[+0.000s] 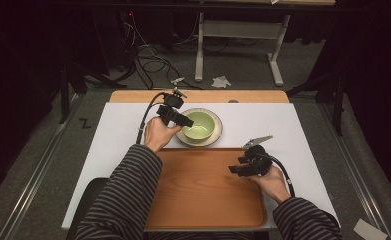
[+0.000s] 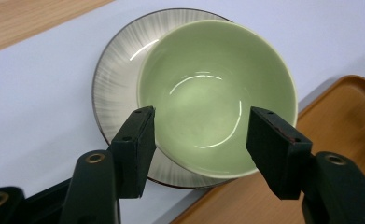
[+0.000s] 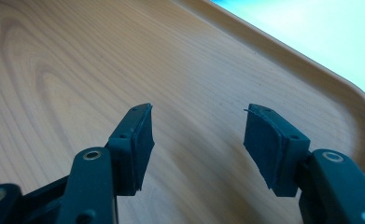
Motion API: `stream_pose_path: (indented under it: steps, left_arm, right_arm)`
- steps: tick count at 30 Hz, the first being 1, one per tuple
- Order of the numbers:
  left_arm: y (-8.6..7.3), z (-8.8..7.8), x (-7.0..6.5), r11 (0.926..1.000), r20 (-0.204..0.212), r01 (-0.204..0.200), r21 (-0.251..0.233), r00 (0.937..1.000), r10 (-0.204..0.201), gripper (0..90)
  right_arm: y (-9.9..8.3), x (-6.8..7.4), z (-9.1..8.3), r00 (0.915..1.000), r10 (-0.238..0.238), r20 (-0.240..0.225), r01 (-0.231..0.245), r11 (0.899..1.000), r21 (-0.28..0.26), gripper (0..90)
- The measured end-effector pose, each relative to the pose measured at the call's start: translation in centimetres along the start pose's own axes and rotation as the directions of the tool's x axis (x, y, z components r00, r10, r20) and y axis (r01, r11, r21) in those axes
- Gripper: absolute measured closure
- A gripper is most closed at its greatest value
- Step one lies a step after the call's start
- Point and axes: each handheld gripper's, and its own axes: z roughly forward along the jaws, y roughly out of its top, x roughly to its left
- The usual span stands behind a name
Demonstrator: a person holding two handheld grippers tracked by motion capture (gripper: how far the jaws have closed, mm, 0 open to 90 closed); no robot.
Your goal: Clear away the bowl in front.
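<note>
High view: my left gripper (image 1: 185, 121) hovers at the green bowl (image 1: 200, 125) on its grey plate (image 1: 215, 136) beyond the wooden tray (image 1: 203, 200); left gripper view: jaws apart astride the bowl's near rim, so closing may drag the plate; right gripper view: jaws apart over bare tray.

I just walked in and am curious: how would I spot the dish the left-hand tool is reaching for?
Find the white mat; past the wooden tray's far edge sits a grey streaked plate. On it stands the pale green glazed bowl, empty, the one green thing there.
</note>
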Motion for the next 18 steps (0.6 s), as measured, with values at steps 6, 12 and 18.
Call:
stream_pose_path:
  steps: [6, 12, 18]
  left_arm:
    - [0.3, 1.0, 0.1, 0.9998, -0.025, -0.006, 0.017, 0.9997, 0.006, 41.2]
    - [0.4, 2.3, 0.1, 0.9993, -0.051, -0.011, 0.037, 0.9986, 0.013, 40.8]
    - [0.4, 3.4, 1.1, 0.9982, -0.097, 0.01, 0.06, 0.9952, -0.004, 44.7]
  right_arm:
    - [0.0, 0.3, 0.1, 0.9997, -0.023, -0.006, 0.023, 1.0, 0.003, 43.5]
    - [0.0, 0.1, 0.1, 0.9999, -0.012, -0.008, 0.012, 1.0, 0.0, 43.5]
    - [0.1, 0.4, -0.1, 0.9999, -0.011, 0.003, 0.011, 1.0, -0.005, 43.7]
